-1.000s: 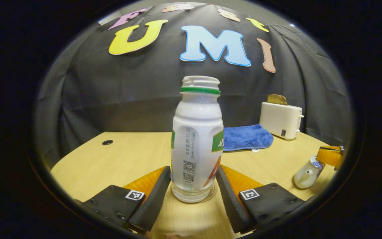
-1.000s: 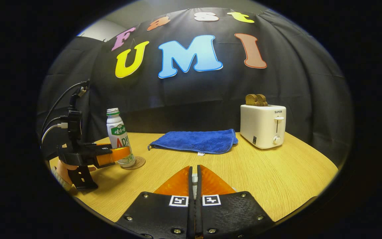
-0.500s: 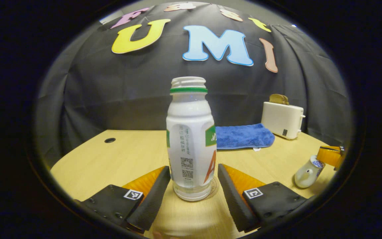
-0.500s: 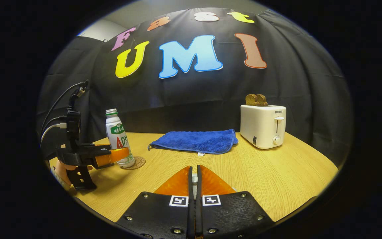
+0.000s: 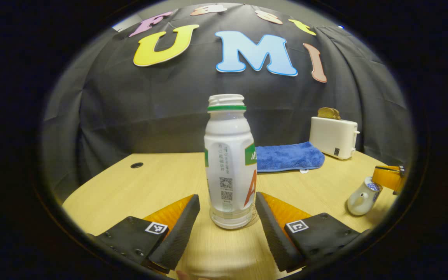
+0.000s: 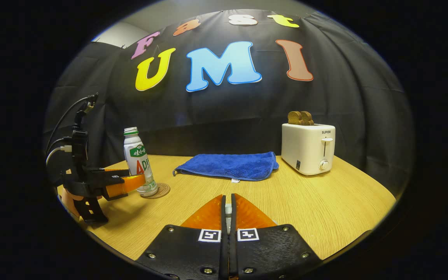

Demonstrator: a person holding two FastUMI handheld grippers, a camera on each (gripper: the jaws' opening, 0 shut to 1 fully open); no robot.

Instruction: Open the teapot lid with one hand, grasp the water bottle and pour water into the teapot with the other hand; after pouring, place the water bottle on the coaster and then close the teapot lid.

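Left gripper view: the left gripper (image 5: 227, 219) has its fingers spread wide on either side of the water bottle (image 5: 230, 163), touching neither side, and it has drawn back a little since a moment ago. The bottle stands upright on the coaster (image 6: 159, 190) on the desk (image 5: 161, 182). Farther right sits the teapot (image 5: 362, 198). Right gripper view: the right gripper (image 6: 228, 217) stays pressed together on something small and pale I cannot identify.

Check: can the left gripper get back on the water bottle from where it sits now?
Probably yes. The left gripper is open, the water bottle stands upright on the coaster straight ahead between its fingers, with nothing between them.
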